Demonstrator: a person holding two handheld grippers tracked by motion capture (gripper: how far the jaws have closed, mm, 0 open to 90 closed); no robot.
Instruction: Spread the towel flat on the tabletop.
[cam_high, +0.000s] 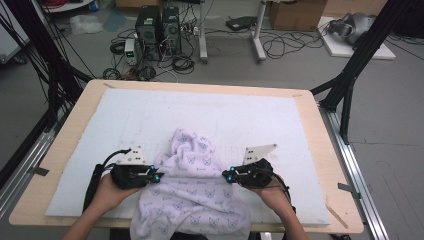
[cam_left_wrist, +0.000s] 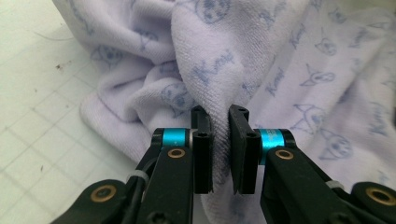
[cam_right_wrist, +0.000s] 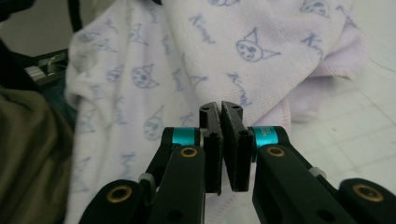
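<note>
towel (cam_high: 192, 195) — near end cut off by bottom edge | forearms — cropped too

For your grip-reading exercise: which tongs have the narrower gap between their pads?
The right tongs: pads nearly meet on the towel's edge. The left tongs pinch a thicker fold.

A pale wooden desk (cam_high: 65, 150) with rounded corners carries a white gridded foam mat (cam_high: 250, 120); on the mat lies a crumpled lilac printed towel (cam_high: 192, 192) (overhanging the mat's near edge).

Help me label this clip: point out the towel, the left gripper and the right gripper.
towel (cam_high: 197, 192), high view, its printed middle.
left gripper (cam_left_wrist: 219, 140), left gripper view, between its jaws, pinching towel.
right gripper (cam_right_wrist: 220, 135), right gripper view, between its jaws, pinching towel.
</note>
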